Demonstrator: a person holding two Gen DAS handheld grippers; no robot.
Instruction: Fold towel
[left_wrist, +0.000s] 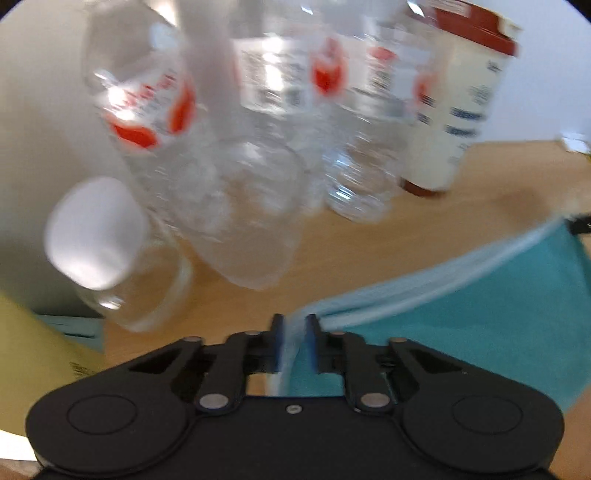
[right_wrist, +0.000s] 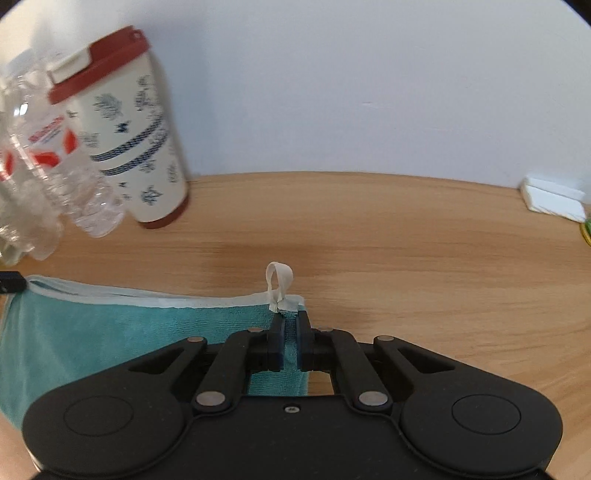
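A teal towel (left_wrist: 480, 325) with a pale hem hangs stretched between my two grippers above the wooden table (left_wrist: 369, 251). My left gripper (left_wrist: 295, 321) is shut on the towel's left corner, the pale hem pinched between its blue pads. In the right wrist view the same towel (right_wrist: 92, 339) runs left from my right gripper (right_wrist: 290, 317), which is shut on the right corner just under a white hanging loop (right_wrist: 279, 278). The other gripper's black tip (right_wrist: 11, 282) shows at the towel's far left end.
Several clear plastic bottles (left_wrist: 258, 147) with red labels stand and lie close ahead of the left gripper, blurred. A cream cup with a red lid (right_wrist: 136, 129) stands beside them by the white wall. A white block (right_wrist: 554, 195) sits at the table's far right. Something yellow (left_wrist: 33, 350) lies at the left.
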